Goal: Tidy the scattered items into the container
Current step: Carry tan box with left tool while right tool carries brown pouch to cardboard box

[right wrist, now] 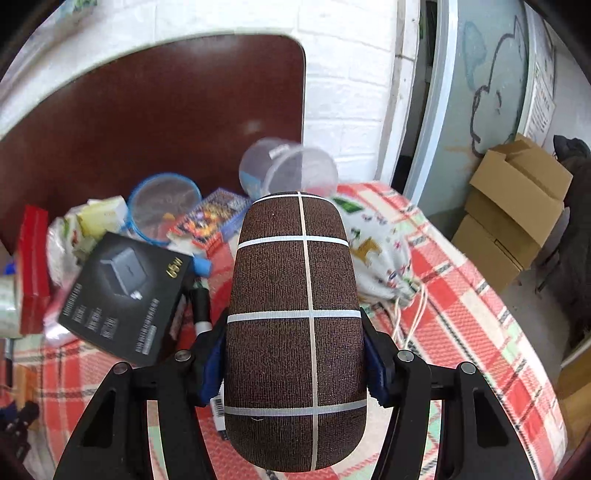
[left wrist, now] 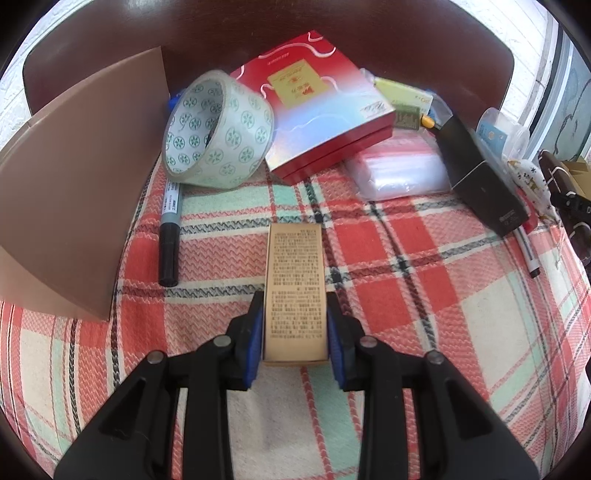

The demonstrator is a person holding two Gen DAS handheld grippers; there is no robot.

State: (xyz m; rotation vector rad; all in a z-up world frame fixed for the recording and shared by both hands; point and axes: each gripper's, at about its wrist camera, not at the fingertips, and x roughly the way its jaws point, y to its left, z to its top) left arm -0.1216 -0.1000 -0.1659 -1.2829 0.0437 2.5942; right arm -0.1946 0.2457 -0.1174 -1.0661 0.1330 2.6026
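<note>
My left gripper [left wrist: 295, 332] is shut on a small gold box [left wrist: 295, 288] with printed text, held just over the plaid cloth [left wrist: 406, 280]. A brown container [left wrist: 74, 192] stands at the left. My right gripper [right wrist: 295, 354] is shut on a brown fabric case [right wrist: 295, 325] with white stripes, held above the cloth. Scattered items lie beyond: a tape roll [left wrist: 218, 129], a red box [left wrist: 325, 107], a black marker [left wrist: 170, 232], a pack of clear bags [left wrist: 399, 170] and a black box [left wrist: 480, 173], which also shows in the right wrist view [right wrist: 125, 295].
A dark chair back [left wrist: 295, 22] rises behind the items. A clear plastic tub [right wrist: 288, 170], a blue-rimmed lid [right wrist: 162, 206], a colourful card pack [right wrist: 214, 218] and a printed drawstring bag [right wrist: 376, 254] lie at the far side. Cardboard boxes [right wrist: 513, 210] stand on the floor at the right.
</note>
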